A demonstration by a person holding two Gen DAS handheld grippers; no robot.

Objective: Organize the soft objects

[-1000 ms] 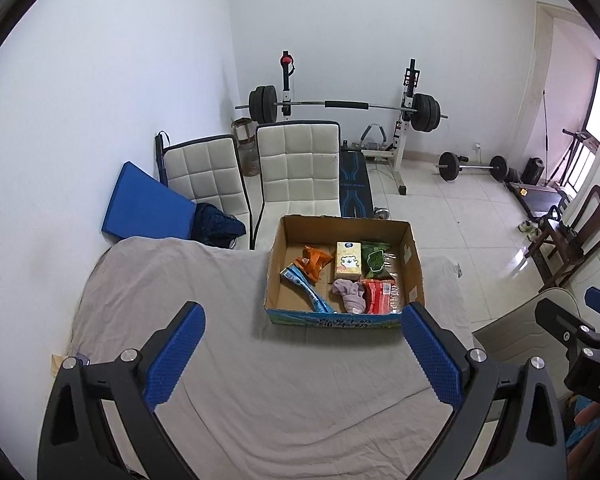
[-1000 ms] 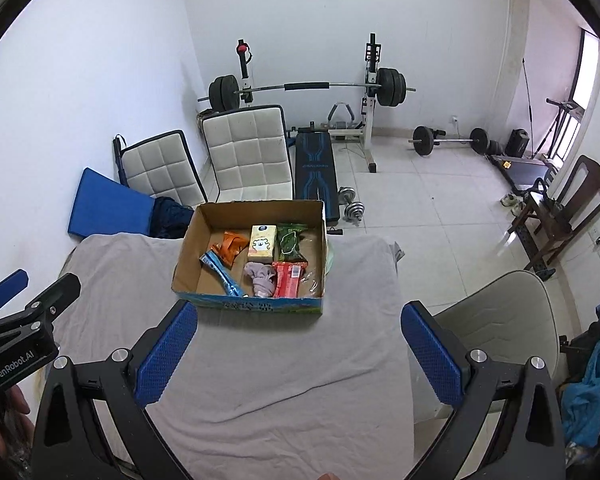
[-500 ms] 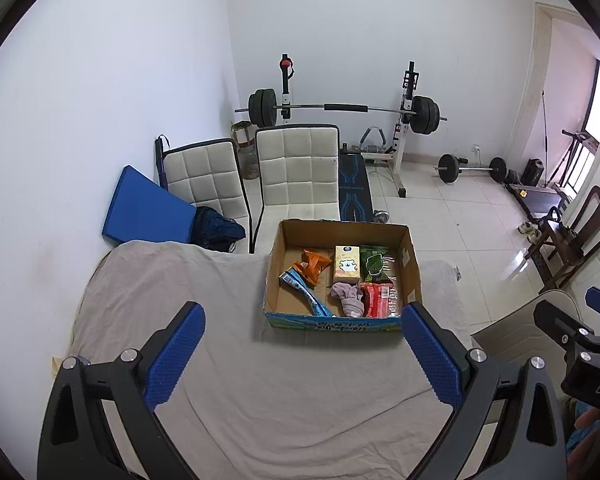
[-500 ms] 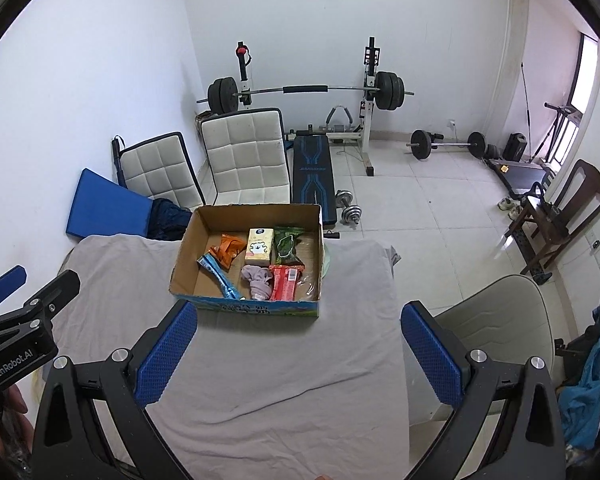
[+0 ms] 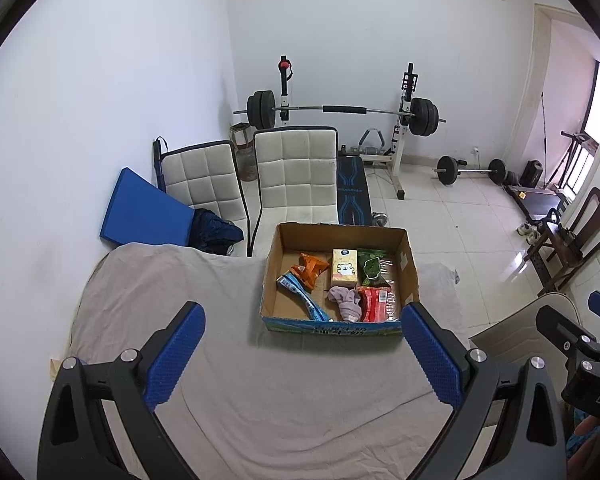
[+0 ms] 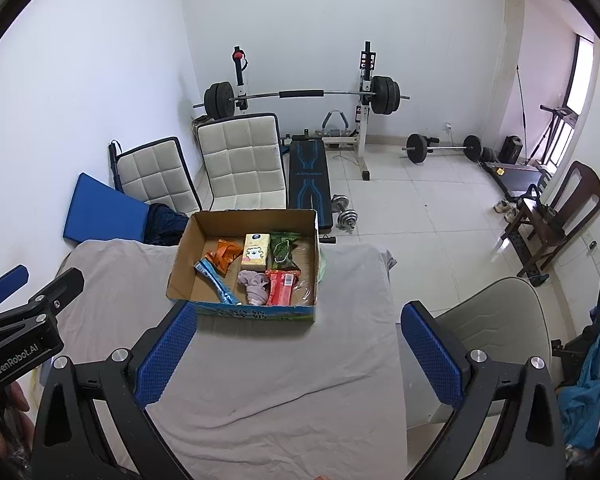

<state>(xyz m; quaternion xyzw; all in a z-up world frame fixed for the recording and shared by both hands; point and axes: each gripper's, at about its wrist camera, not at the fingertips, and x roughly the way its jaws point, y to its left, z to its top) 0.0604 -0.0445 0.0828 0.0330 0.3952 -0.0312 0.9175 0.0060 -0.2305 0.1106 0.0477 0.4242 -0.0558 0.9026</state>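
Observation:
An open cardboard box [image 5: 408, 264] [image 6: 182, 256] rests on a table under a grey cloth [image 5: 284, 392] [image 6: 276, 384]. Inside lie an orange snack bag [image 5: 310, 269] [image 6: 224, 254], a blue wrapper [image 5: 302, 294] [image 6: 216, 282], a yellow tissue pack [image 5: 344, 268] [image 6: 256, 252], a green packet [image 5: 372, 268] [image 6: 282, 250], a crumpled pinkish cloth [image 5: 346, 302] [image 6: 256, 286] and a red packet [image 5: 376, 302] [image 6: 282, 288]. My left gripper [image 5: 302, 350] and right gripper [image 6: 298, 350] hover open and empty above the cloth, short of the box. The right gripper's body [image 5: 580, 360] shows at the left view's right edge; the left gripper's body [image 6: 24, 328] shows at the right view's left edge.
Two white padded chairs [image 5: 296, 176] [image 6: 240, 164] and a blue mat [image 5: 140, 212] stand behind the table. A weight bench with a barbell rack [image 5: 348, 112] [image 6: 308, 96] is further back. A grey chair [image 6: 488, 320] stands right of the table, a wooden chair [image 6: 560, 208] beyond.
Both grippers have drawn back slightly and risen; the box sits a little further away in both views. Both stay open and nothing in the box has moved.

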